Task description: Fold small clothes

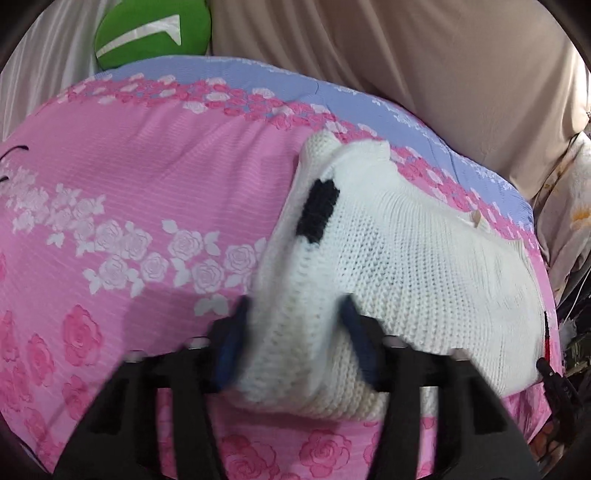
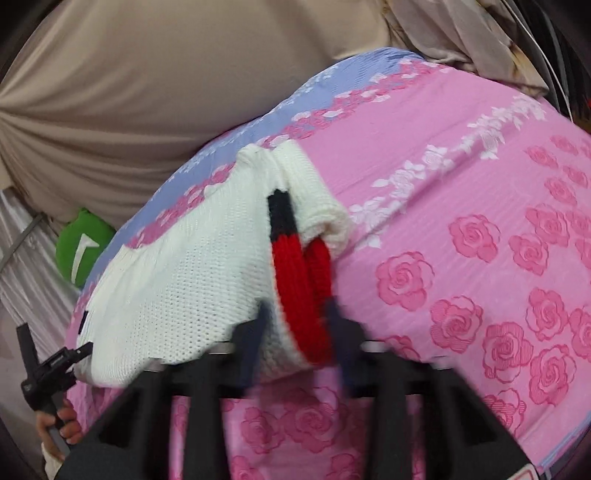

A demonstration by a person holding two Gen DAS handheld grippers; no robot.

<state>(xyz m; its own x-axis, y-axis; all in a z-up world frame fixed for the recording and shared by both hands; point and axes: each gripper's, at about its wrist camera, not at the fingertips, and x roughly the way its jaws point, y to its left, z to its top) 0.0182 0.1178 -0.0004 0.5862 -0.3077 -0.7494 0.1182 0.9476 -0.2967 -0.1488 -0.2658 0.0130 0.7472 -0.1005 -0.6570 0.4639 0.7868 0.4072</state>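
A small white knit sweater (image 1: 406,258) with black and red stripes lies on the pink rose-print bedspread (image 1: 129,177). My left gripper (image 1: 295,321) is shut on the sweater's near left edge, white knit bunched between its blue-padded fingers. My right gripper (image 2: 297,317) is shut on the sweater (image 2: 177,288) at its near right edge, where the red and black stripe (image 2: 295,273) runs between the fingers. The other gripper shows at the left edge of the right wrist view (image 2: 48,369), held by a hand.
The bedspread (image 2: 480,184) has a pale blue border (image 1: 258,77) at the far side. Beige cloth (image 1: 406,55) hangs behind the bed. A green cushion (image 1: 147,33) lies at the far left. Clutter and cables sit off the bed's right side (image 1: 576,314).
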